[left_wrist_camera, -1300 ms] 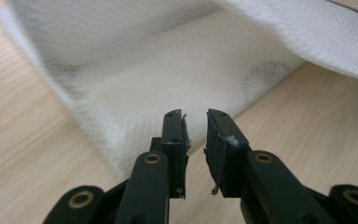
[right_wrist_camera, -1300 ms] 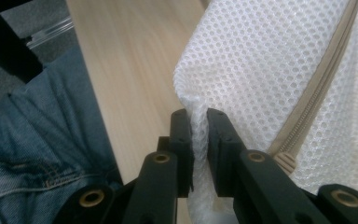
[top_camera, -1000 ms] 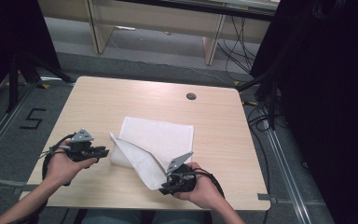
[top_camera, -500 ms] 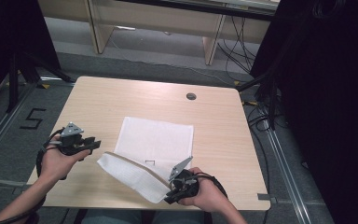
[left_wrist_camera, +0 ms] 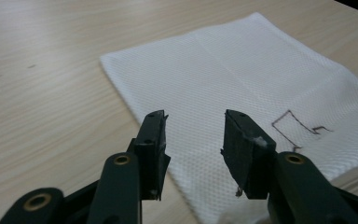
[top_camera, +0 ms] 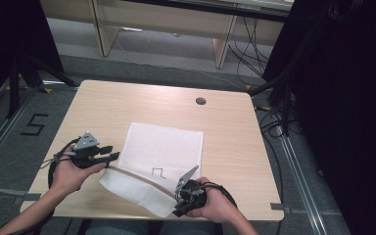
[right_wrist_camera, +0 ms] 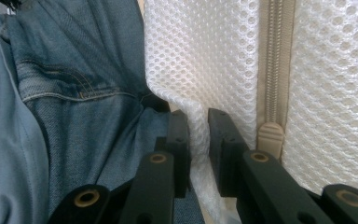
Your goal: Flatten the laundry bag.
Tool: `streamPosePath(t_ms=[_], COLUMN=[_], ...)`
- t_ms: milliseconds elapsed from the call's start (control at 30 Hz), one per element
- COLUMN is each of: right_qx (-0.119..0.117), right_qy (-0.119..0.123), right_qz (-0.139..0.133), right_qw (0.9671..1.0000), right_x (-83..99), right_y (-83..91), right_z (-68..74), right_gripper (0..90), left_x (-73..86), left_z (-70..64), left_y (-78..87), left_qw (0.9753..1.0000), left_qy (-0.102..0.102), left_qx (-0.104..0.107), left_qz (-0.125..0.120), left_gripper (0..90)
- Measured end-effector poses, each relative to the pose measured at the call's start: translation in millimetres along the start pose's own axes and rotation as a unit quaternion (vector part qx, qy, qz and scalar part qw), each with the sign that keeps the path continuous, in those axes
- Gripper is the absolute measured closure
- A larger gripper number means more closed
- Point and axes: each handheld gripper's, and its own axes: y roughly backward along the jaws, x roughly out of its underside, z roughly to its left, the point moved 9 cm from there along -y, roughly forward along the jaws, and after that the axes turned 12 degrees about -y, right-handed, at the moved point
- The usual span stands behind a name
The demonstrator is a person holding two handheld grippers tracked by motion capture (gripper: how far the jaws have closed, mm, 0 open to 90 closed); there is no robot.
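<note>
Nearest, at table's front edge: right gripper [top_camera: 178,208], held in person's right hand [top_camera: 215,205], jaws clamped on white mesh bag [top_camera: 164,152], a fold of mesh pinched between them in right gripper view [right_wrist_camera: 198,140]. Beside that pinch, beige zipper [right_wrist_camera: 274,60] running up bag, its pull tab [right_wrist_camera: 270,137] just right of jaws; blue denim [right_wrist_camera: 74,93] of person's clothing to left, below table edge. Bag's near flap [top_camera: 137,191] lifted and turned back toward front edge, hanging partly over it, beige strip along fold line. Next, to left: left gripper [top_camera: 111,157], held in left hand [top_camera: 71,174], grey three-cornered plate [top_camera: 86,142] on top, black cable [top_camera: 54,164] looped about wrist. Jaws parted, nothing between them, tips just at bag's left edge in high view; in left gripper view, gap [left_wrist_camera: 193,140] opening over mesh surface, not touching it so far as can be told. Farther: rest of bag lying flat at middle of light wooden table [top_camera: 127,103], small dark line mark [top_camera: 157,171] drawn on mesh near fold, same mark [left_wrist_camera: 298,126] right of jaws in left gripper view. Beyond: round dark grommet [top_camera: 200,101] in tabletop toward far right. Farthest: grey floor [top_camera: 176,73], numeral 5 [top_camera: 33,125] marked left of table, cables [top_camera: 274,122] trailing at right, wooden furniture legs [top_camera: 223,46] behind.
</note>
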Motion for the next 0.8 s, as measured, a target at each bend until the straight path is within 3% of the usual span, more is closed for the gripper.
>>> streamPosePath(t_ms=[67,100,200,300,433,533,567,600,633,667,700,733,800], right_qx=[-0.001,0.000,0.003,0.002,0.002,0.002,0.002,0.007,0.004,0.002,-0.002,-0.005,-0.013], right_qy=[0.001,0.002,-0.009,-0.024,-0.025,-0.035,-0.045,-0.036,-0.053,-0.050,-0.067,-0.068,-0.080], right_qz=[0.000,0.000,0.002,0.005,0.000,-0.010,-0.013,-0.018,-0.021,-0.034,-0.040,-0.050,-0.076], right_qw=[1.0000,1.0000,1.0000,0.9997,0.9997,0.9993,0.9989,0.9992,0.9984,0.9982,0.9970,0.9964,0.9938], right_x=[-0.7,-0.8,0.3,2.1,1.0,-0.8,-0.8,-1.2,-1.2,-3.7,-4.4,-6.0,-10.9], right_y=[0.3,0.5,0.7,-0.5,0.6,1.3,2.7,4.3,6.5,8.7,11.4,15.0,21.5], right_z=[0.4,0.2,0.6,-0.4,-1.8,-3.7,-3.5,-7.3,-6.3,-8.0,-7.2,-8.3,-9.0], right_gripper=[80.2,80.2,80.1,79.6,78.2,71.8,70.6,68.4,65.6,63.7,62.7,62.3,60.7], left_x=[-1.2,1.0,5.2,23.9,38.9,43.0,43.6,43.5,44.6,45.0,45.6,46.1,47.3], left_z=[-8.6,-11.4,-15.7,-24.6,-30.4,-35.0,-35.7,-37.3,-38.1,-37.8,-38.0,-37.4,-36.6], left_y=[-5.4,-7.3,-11.6,-21.3,-27.8,-30.2,-30.9,-31.7,-32.1,-32.1,-32.4,-33.3,-31.9], left_qw=[0.9998,0.9991,0.9981,0.9931,0.9872,0.9840,0.9839,0.9839,0.9832,0.9828,0.9824,0.9826,0.9802], left_qy=[-0.014,-0.031,-0.040,-0.041,-0.051,-0.058,-0.059,-0.057,-0.056,-0.061,-0.062,-0.063,-0.071], left_qx=[0.015,0.022,0.034,0.070,0.087,0.096,0.095,0.097,0.101,0.100,0.101,0.098,0.105], left_qz=[0.003,0.018,0.032,0.084,0.124,0.138,0.139,0.138,0.141,0.143,0.145,0.145,0.152], left_gripper=[59.0,59.4,59.8,59.9,60.6,60.8,60.8,60.9,60.9,60.8,60.8,60.8,60.6])
